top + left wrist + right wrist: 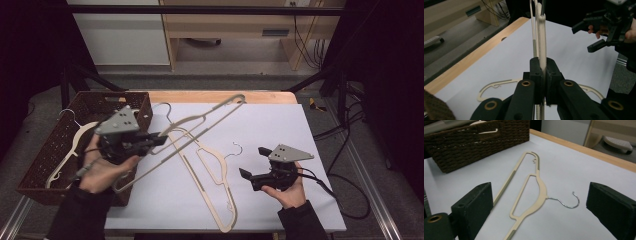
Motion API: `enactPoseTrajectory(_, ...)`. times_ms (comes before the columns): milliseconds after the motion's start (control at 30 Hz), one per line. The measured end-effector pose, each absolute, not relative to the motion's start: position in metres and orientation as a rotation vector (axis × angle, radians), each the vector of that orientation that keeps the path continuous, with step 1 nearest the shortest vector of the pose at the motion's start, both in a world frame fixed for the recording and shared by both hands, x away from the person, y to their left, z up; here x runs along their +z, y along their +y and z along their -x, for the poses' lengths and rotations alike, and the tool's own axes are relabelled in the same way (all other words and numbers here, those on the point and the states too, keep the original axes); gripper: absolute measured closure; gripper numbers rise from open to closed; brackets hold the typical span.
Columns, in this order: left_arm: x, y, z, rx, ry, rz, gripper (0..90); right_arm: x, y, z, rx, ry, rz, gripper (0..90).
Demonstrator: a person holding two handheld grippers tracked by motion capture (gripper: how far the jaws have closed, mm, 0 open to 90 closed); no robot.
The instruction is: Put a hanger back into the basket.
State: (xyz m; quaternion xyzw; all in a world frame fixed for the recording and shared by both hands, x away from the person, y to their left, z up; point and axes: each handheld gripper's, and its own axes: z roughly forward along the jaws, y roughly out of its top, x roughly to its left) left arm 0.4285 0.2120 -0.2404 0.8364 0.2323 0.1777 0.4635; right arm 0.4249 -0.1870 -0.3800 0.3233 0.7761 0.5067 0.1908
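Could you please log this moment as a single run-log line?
left tongs: shut on raised hanger | right tongs: open, nothing between | flat hanger: on table | basket: holds another hanger

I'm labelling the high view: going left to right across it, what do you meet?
Wicker basket → left gripper clamped on a raised hanger → hanger lying flat on the table → right gripper, jaws open.

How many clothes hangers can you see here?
3: one hanger lifted over the table, clamped in the left gripper; one flat on the white table; one in the wicker basket. The basket may hide more.
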Motion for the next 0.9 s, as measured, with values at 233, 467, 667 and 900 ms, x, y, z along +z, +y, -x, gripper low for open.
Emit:
enactPoseTrajectory(233,-0.216,0.262,-0.443,0.454,0.618,-2.058,86.2,-0.392,-0.198,-0.424,1.395,2.119,-0.997,5.0)
enactPoseTrajectory(467,-0.216,0.313,-0.466,0.502,0.668,-2.102,86.1,-0.396,-0.204,-0.421,1.401,2.115,-1.03,5.3)
enactPoseTrajectory(667,-0.236,0.354,-0.482,0.503,0.767,-2.091,86.1,-0.397,-0.203,-0.42,1.403,2.122,-1.033,6.0)
enactPoseTrajectory(900,-0.26,0.395,-0.497,0.509,0.856,-2.076,86.1,-0.398,-0.203,-0.42,1.402,2.128,-1.03,6.1)
